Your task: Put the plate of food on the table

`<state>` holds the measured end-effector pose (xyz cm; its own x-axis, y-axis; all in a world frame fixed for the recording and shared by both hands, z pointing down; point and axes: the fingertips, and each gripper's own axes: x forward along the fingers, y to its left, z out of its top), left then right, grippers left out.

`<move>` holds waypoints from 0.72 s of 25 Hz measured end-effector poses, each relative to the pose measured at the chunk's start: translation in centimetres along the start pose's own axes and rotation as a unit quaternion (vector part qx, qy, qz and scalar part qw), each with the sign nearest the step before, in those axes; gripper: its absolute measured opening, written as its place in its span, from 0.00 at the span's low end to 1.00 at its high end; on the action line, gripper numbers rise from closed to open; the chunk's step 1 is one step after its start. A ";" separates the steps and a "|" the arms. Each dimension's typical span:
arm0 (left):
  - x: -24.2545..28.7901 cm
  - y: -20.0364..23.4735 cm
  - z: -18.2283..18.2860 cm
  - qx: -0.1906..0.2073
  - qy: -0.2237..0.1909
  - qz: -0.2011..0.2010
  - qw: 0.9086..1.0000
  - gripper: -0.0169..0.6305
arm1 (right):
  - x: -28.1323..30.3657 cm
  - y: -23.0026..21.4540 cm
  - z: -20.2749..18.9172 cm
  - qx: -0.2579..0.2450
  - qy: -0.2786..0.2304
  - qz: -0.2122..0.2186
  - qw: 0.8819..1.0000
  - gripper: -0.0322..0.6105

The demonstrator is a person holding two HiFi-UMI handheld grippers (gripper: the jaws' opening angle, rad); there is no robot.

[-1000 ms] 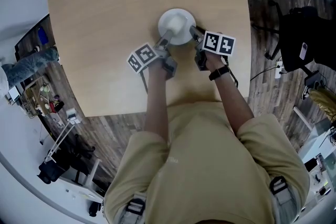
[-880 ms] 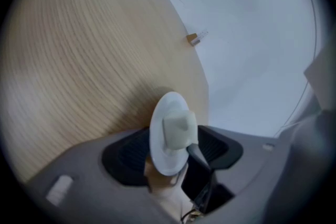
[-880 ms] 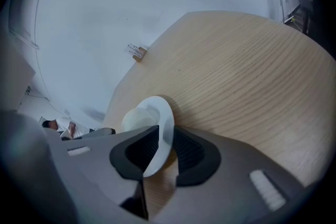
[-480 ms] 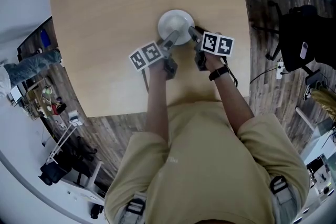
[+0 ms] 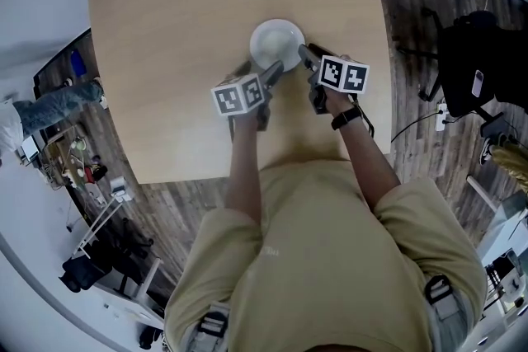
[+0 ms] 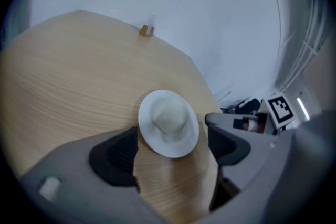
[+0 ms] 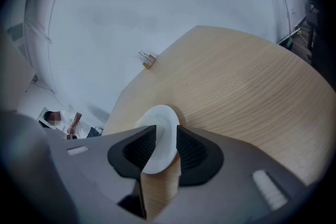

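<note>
A white plate [image 5: 277, 44] with a pale mound of food [image 6: 169, 113] rests on the light wooden table [image 5: 165, 29], near its middle. My left gripper [image 5: 271, 72] sits at the plate's near-left edge. Its jaws have just been opening and stand wide open [image 6: 172, 139], with the plate's near rim [image 6: 168, 147] between them and untouched. My right gripper [image 5: 306, 53] is at the plate's right edge. Its jaws [image 7: 165, 131] have just been opening too. They straddle the plate's rim [image 7: 160, 139] with little room, and I see no pad pressing on it.
A small brown object [image 6: 147, 30] stands at the table's far edge. Dark wooden floor surrounds the table, with a black bag [image 5: 478, 62] to the right and clutter [image 5: 66, 152] to the left. A person [image 7: 63, 120] is far off.
The left gripper has rolled, turning its marker cube, and its jaws have spread off the plate. Both grippers have drawn slightly up and back. The plate stays on the table.
</note>
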<state>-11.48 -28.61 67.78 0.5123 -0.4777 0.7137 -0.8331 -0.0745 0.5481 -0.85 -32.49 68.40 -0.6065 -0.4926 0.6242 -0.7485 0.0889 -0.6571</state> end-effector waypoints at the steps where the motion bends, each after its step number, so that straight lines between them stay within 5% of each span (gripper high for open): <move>1: -0.3 -0.3 0.0 0.014 -0.002 0.004 1.000 0.67 | -0.5 0.2 0.2 -0.011 -0.006 0.004 1.000 0.24; 7: -2.2 -1.2 0.5 0.075 -0.030 0.034 0.996 0.66 | -2.6 1.2 0.9 -0.097 -0.035 0.001 0.995 0.24; 13: -5.5 -2.4 0.7 0.134 -0.063 0.076 0.986 0.62 | -6.3 2.2 1.9 -0.202 -0.068 -0.031 0.977 0.33; 18: -7.8 -3.6 1.0 0.167 -0.094 0.102 0.976 0.57 | -9.0 2.8 2.7 -0.241 -0.091 -0.038 0.966 0.39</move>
<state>-12.70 -25.50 59.85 0.3067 -0.6625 0.6834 -0.9516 -0.2268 0.2072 3.20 -30.12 59.83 -0.5201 -0.6540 0.5493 -0.8537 0.4169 -0.3120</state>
